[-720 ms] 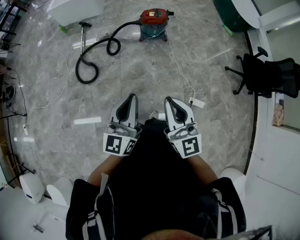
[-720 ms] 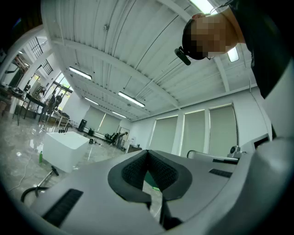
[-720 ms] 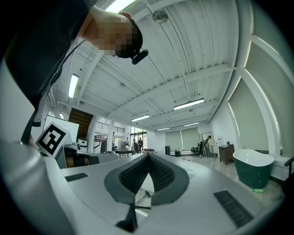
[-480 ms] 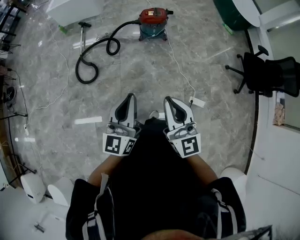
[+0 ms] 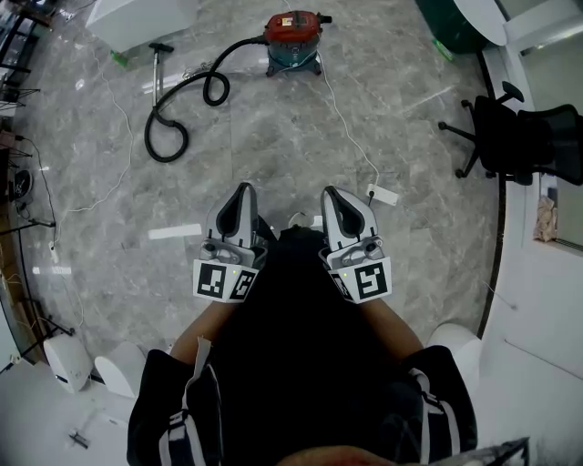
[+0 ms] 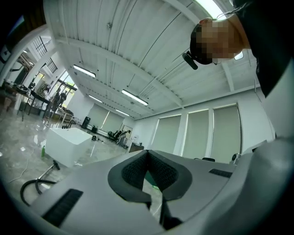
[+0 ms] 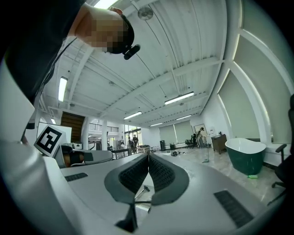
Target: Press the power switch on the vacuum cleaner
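The vacuum cleaner point(image 5: 293, 39), red lid over a blue-grey drum, stands on the marble floor far ahead at the top of the head view. Its black hose point(image 5: 187, 105) curls left to a metal wand point(image 5: 157, 68). A white cord point(image 5: 342, 118) runs from it to a plug block point(image 5: 382, 195). My left gripper point(image 5: 240, 196) and right gripper point(image 5: 332, 197) are held close to the person's body, far short of the vacuum. Both are shut with nothing between the jaws, pads touching at the tips in the left gripper view point(image 6: 147, 153) and the right gripper view point(image 7: 148, 157).
A black office chair point(image 5: 519, 136) stands at the right by a white curved wall. A dark green tub point(image 5: 451, 27) sits at top right, a white block point(image 5: 146, 18) at top left. Thin cables point(image 5: 100, 191) trail over the floor at left. Small white devices point(image 5: 66, 362) lie at lower left.
The view has shifted slightly, the vacuum sitting a little higher in frame. My left gripper has drifted a bit left and up. Both jaws stay shut.
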